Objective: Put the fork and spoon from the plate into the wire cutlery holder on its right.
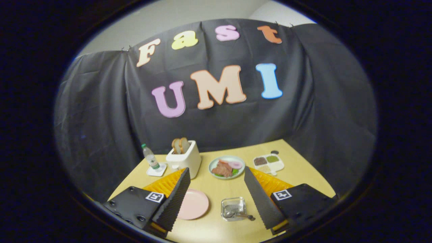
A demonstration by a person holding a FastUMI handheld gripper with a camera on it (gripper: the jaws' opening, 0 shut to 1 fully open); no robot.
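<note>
A pink plate [194, 204] lies on the wooden table just ahead of my left finger, and its visible surface is bare. To its right stands the wire cutlery holder [233, 208], with metal cutlery [238, 213] lying in it, a handle poking out toward my right finger. My gripper [216, 175] hovers well above the table, open wide, with nothing between its fingers. Plate and holder both sit low between the two fingers.
Farther back stand a white toaster [185, 159] with bread slices, a water bottle [150, 157] on a white coaster, a green plate of food [226, 166] and a white divided tray [268, 163] of grains. The table [303, 168] ends near the black cloth wall.
</note>
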